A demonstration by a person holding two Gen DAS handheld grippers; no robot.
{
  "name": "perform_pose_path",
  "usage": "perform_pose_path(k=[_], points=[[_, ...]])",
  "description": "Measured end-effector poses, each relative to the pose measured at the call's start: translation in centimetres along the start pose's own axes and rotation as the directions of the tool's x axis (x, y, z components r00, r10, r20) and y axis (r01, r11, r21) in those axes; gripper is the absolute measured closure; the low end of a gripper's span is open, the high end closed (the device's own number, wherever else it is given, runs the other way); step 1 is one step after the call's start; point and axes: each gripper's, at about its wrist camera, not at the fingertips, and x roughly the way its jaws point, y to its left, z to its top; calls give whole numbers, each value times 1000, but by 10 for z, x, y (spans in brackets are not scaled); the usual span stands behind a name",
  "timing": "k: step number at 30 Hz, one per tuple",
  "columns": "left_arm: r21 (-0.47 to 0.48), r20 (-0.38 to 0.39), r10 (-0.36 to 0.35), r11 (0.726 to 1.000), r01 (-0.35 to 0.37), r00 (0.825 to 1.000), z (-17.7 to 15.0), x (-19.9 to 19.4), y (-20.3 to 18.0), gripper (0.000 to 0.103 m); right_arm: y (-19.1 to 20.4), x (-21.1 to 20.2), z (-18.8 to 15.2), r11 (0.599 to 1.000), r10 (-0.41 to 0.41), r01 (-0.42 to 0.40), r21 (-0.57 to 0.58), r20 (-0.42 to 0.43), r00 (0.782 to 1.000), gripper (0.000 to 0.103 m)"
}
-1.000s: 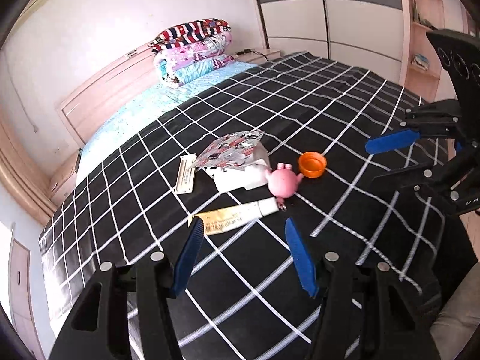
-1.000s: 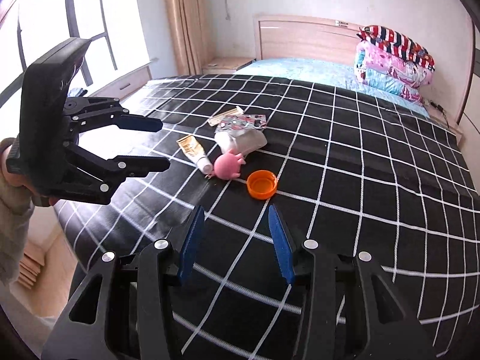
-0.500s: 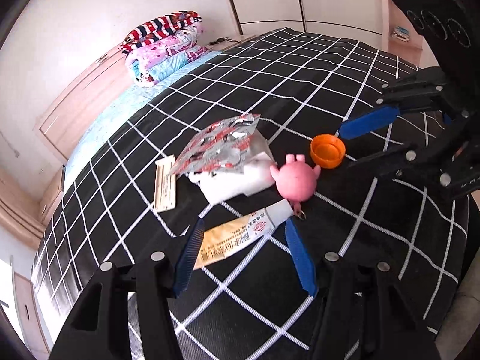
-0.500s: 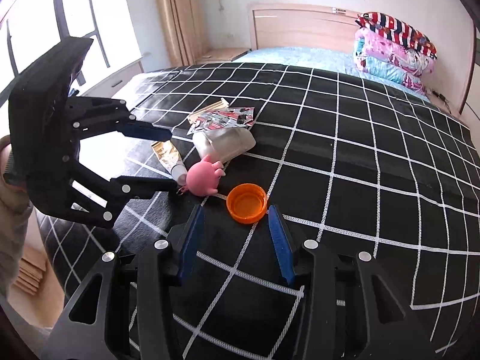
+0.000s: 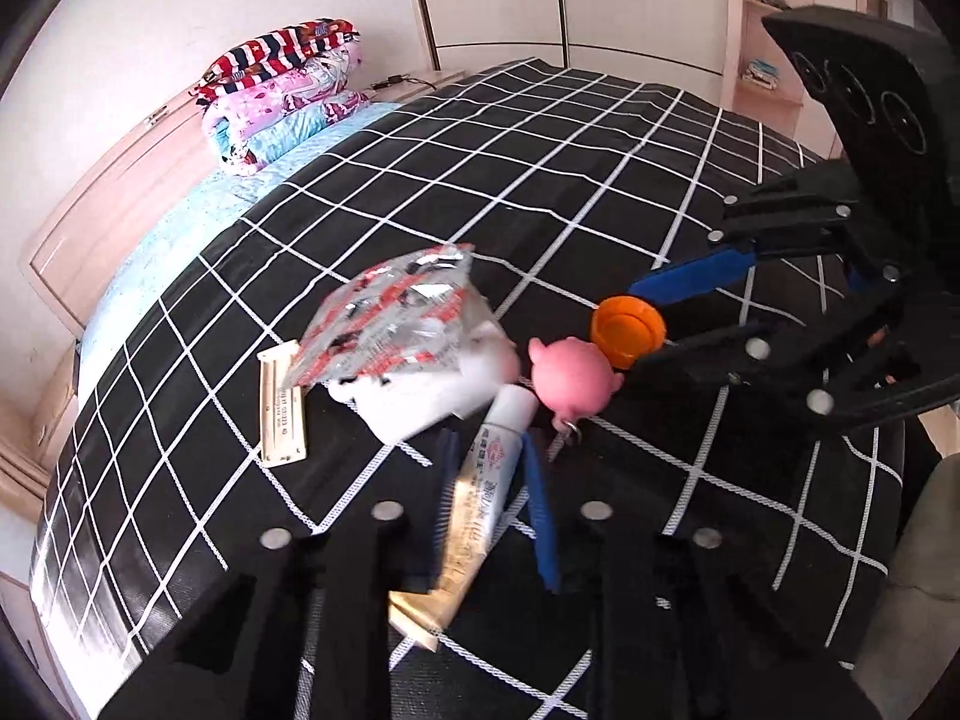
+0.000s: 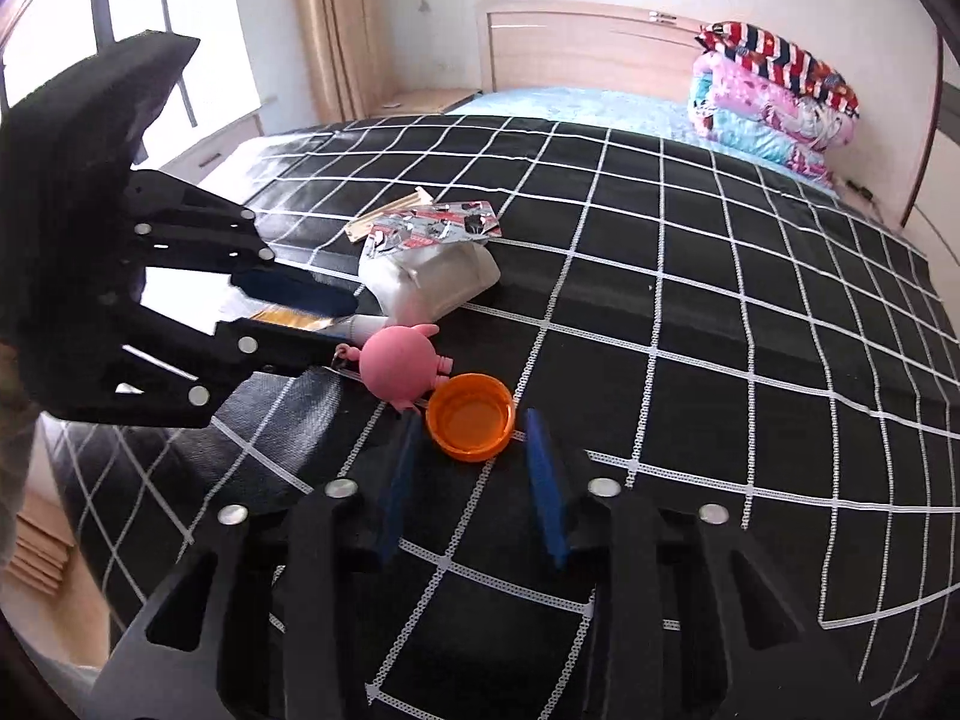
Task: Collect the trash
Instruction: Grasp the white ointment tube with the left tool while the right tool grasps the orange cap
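Note:
Trash lies on a black checked bed cover [image 5: 600, 138]. My left gripper [image 5: 489, 450] is closed around a yellow-white ointment tube [image 5: 480, 492], pads touching its sides. My right gripper [image 6: 474, 426] is open, its blue pads on either side of an orange bottle cap [image 6: 471, 417], also seen in the left wrist view [image 5: 627, 330]. A pink pig toy [image 5: 573, 375] lies between tube and cap. A silver foil wrapper [image 5: 390, 318] rests on a white packet [image 5: 432, 390]. A chopstick sleeve [image 5: 279, 402] lies to the left.
Folded quilts [image 5: 282, 96] are stacked by the wooden headboard [image 6: 588, 48]. A wardrobe [image 5: 570, 0] stands beyond the bed. A window and curtain [image 6: 330, 30] are at the far side. The bed edge is close behind both grippers.
Both grippers moved forward and down. The left one narrowed onto the tube. The right one now straddles the orange cap.

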Motion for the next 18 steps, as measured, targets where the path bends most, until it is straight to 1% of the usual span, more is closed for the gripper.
perform_pose_path(k=[6,9,18], points=[[4,-7,11,1000,-11,1000,-5,-6,-15,86,-1,-2,-3,1000,10,-10,1,9,1000,74],[-17,-7,28,999,-28,1000,-10,-12,-19,87,-2,-5,-5,1000,11,-11,7,11,1000,74],[-81,29,58,995,-56,998,-19,-33,-28,87,3,-15,-8,1000,17,-17,2,26,1000,74]])
